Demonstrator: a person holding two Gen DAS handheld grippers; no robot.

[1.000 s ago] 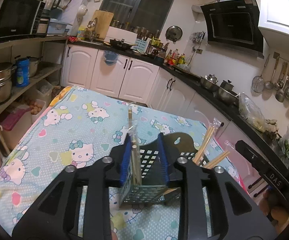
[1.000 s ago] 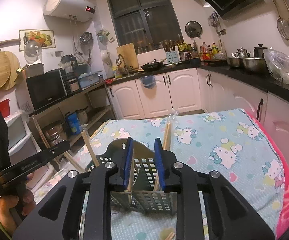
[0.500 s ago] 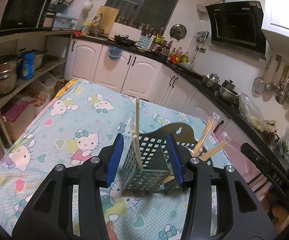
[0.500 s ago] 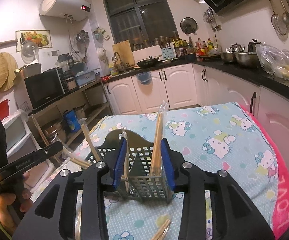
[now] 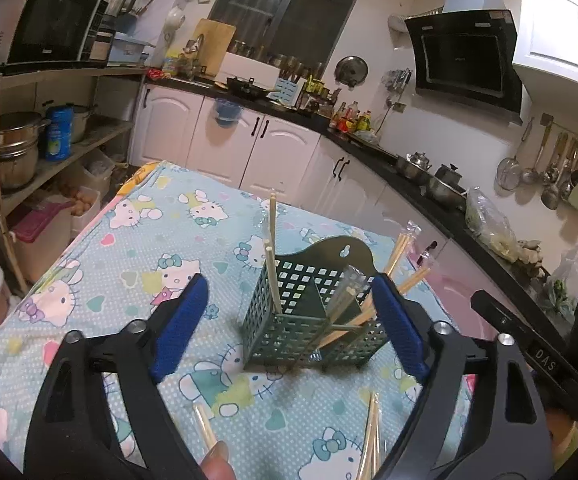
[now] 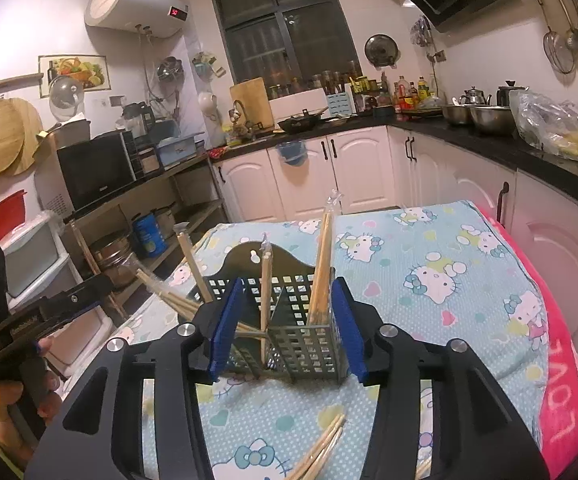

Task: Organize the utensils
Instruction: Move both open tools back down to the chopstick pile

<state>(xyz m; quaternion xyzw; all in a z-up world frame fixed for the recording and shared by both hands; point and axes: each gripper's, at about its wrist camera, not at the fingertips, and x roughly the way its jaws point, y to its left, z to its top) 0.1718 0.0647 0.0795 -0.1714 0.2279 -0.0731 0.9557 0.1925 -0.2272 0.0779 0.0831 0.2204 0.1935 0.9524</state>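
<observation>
Both grippers empty, jaws spread. Left gripper (image 5: 289,332) is wide apart and right gripper (image 6: 285,328) is also parted, nothing pinched in either. Green slotted holder (image 5: 309,320) stands upright on the cartoon-print tablecloth (image 5: 137,248), straight ahead of both, framed between the blue pads in each wrist view. It already carries several chopsticks (image 6: 323,264), some near vertical, some leaning out to the side.

Loose chopsticks (image 6: 321,452) lie flat on the cloth nearer than the holder, below and just right of centre in the right view, long axis slanting away toward the holder. Left view shows a pair (image 5: 369,440) toward its right side plus 1 wrapped piece (image 5: 205,432) near the left finger (partly hidden).

Judgement: next pick is these flat ones; right gripper looks nearer the main bunch, and its jaws should close across the sticks' length.
</observation>
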